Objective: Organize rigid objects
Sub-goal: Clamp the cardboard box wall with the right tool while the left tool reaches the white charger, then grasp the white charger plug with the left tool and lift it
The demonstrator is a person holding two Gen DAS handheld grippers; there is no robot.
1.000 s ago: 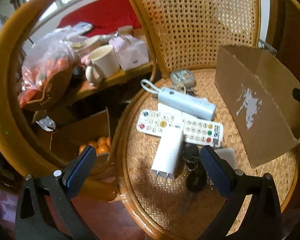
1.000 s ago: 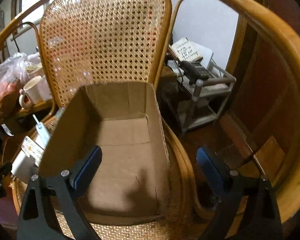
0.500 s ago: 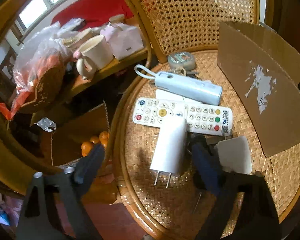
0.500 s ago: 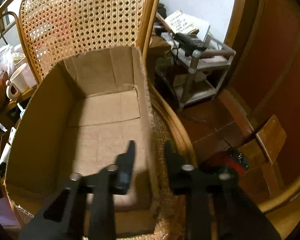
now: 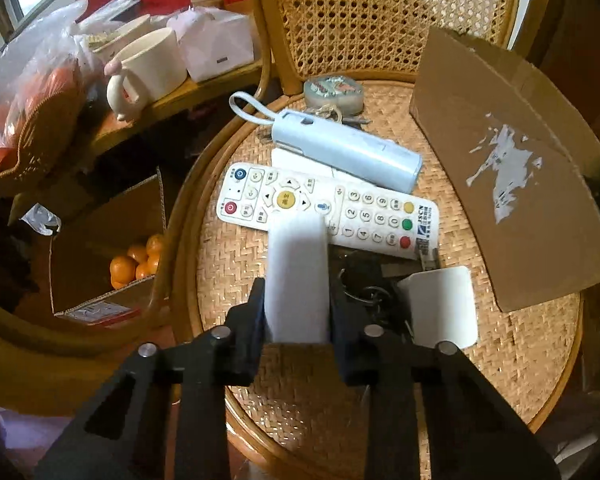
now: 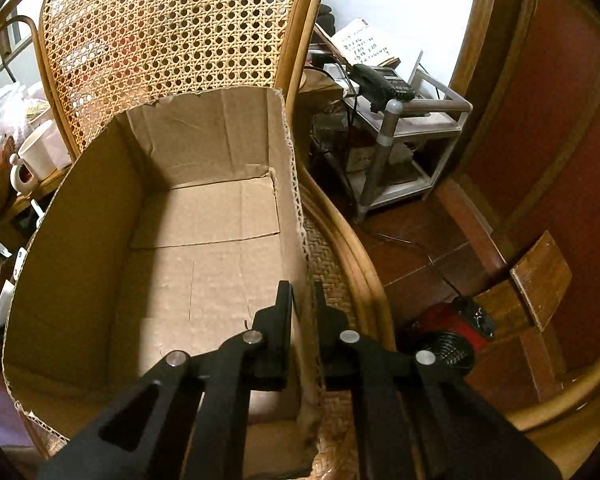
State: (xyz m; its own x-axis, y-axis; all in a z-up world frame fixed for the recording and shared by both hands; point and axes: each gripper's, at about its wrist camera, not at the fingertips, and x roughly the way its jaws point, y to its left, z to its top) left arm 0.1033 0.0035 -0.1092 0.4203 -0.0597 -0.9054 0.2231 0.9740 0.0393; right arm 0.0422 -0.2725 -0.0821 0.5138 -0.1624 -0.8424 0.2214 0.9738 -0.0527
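White plastic fills the closing jaws of the left gripper point(image 5: 296, 320): the charger point(image 5: 296, 276), its far end on the remote point(image 5: 328, 210). The right gripper point(image 6: 302, 332) pinches the cardboard box point(image 6: 204, 216) wall. Next, probably lift the charger into it.
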